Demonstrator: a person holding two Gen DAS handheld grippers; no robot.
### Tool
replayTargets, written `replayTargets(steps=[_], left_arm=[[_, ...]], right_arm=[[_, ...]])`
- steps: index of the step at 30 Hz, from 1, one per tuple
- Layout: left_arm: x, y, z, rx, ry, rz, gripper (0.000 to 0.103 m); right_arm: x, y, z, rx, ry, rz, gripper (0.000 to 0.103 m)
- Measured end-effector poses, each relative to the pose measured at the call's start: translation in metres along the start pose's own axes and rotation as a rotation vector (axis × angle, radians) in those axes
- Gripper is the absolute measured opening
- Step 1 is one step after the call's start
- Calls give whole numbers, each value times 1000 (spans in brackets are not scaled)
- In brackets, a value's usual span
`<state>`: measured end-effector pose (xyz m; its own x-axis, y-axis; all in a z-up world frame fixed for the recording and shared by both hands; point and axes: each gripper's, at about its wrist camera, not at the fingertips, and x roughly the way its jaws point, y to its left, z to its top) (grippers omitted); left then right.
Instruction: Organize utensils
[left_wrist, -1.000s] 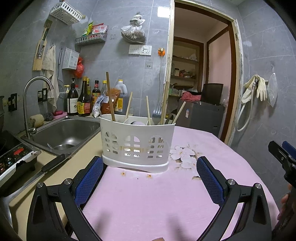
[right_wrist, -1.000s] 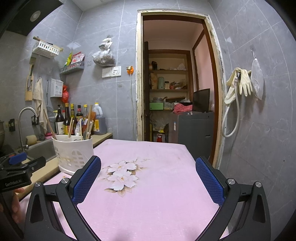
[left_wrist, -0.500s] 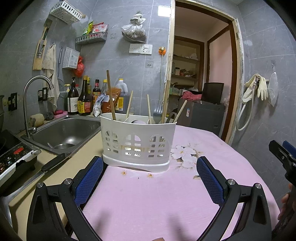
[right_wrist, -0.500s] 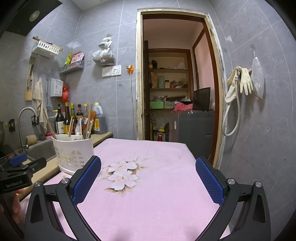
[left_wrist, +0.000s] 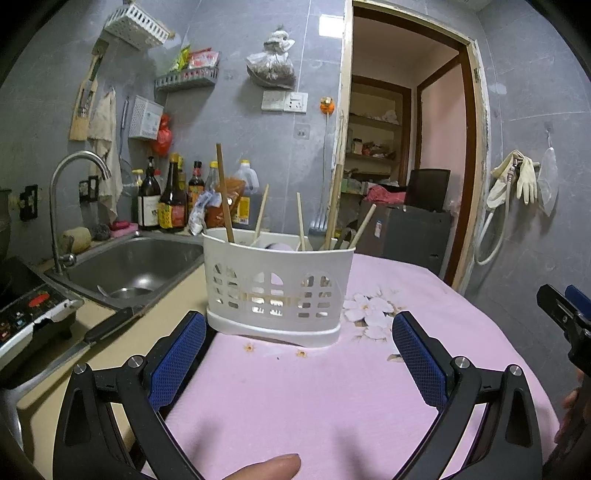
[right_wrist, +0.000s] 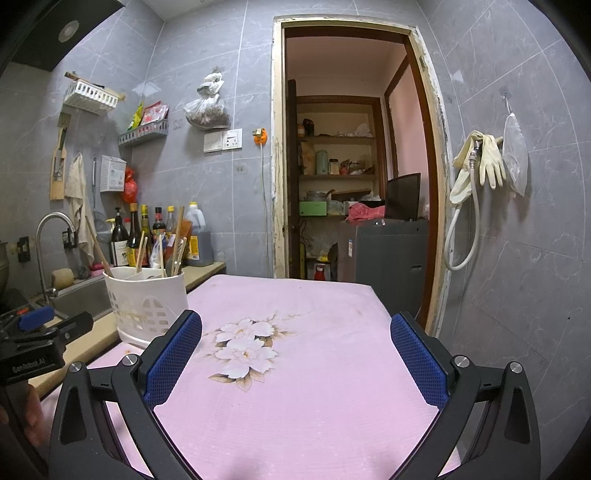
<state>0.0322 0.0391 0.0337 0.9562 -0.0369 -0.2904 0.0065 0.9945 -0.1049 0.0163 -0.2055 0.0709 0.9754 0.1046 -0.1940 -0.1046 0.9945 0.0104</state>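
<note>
A white perforated utensil caddy (left_wrist: 277, 295) stands on the pink flowered cloth (left_wrist: 295, 398), holding several wooden chopsticks (left_wrist: 224, 192) and a wooden-handled spatula (left_wrist: 334, 206). My left gripper (left_wrist: 299, 354) is open just in front of the caddy, its blue pads (left_wrist: 177, 354) wider apart than the base and empty. In the right wrist view the caddy (right_wrist: 146, 302) sits at the left, beyond my open, empty right gripper (right_wrist: 295, 354), which hovers over the flower print (right_wrist: 245, 347). The left tool (right_wrist: 37, 343) shows at that view's left edge.
A steel sink (left_wrist: 129, 266) with a tap lies left of the caddy, with sauce bottles (left_wrist: 162, 199) behind it. A knife (left_wrist: 85, 339) and an induction cooker (left_wrist: 29, 314) sit on the beige counter. An open doorway (right_wrist: 351, 184) is behind the table.
The left gripper has edged slightly closer to the caddy and a fingertip now shows at its bottom edge. The right gripper has stayed almost still.
</note>
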Motion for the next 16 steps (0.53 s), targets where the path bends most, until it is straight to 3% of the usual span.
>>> replayTargets(steps=[16], left_arm=[[5, -3, -2, 18, 18, -7, 99]], right_arm=[[4, -1, -7, 1, 12, 1, 103]])
